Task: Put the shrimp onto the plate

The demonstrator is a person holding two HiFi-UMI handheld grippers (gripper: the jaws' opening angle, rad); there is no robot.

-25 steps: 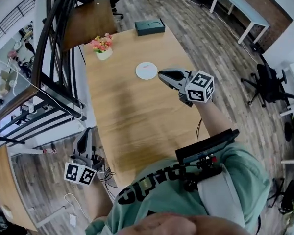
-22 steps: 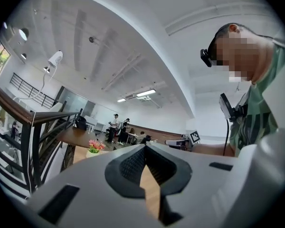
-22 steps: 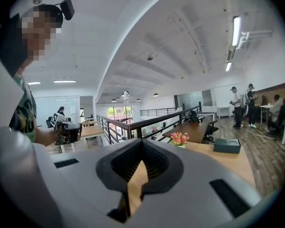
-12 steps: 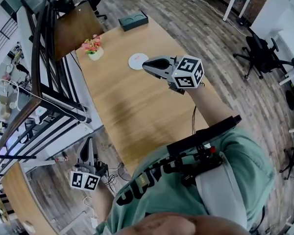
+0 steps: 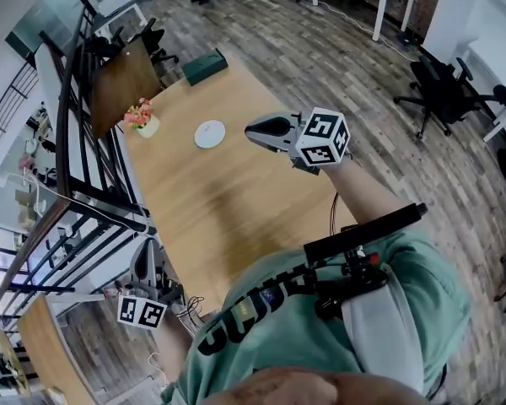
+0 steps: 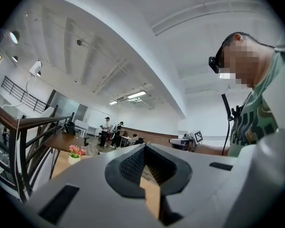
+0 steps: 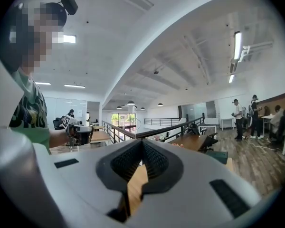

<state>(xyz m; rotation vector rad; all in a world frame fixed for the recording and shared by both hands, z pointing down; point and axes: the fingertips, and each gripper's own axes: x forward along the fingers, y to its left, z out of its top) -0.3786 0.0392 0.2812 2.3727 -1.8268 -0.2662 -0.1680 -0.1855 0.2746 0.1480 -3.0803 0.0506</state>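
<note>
Table (image 5: 194, 209) is showing pale wood w/ a satin sheen; floor (image 5: 320, 66) is looking like rougher grey-brown planks. Plate (image 5: 209, 133) is reading smooth & white. Right gripper (image 5: 251, 128) & left gripper (image 5: 147, 251) are showing matt grey plastic shells, pads (image 7: 126, 163) black & ribbed. Shirt (image 5: 443, 294) is looking like soft cloth.

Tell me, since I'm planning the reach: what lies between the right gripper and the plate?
Nothing; the head view shows only bare table between the right gripper and the plate.
</note>
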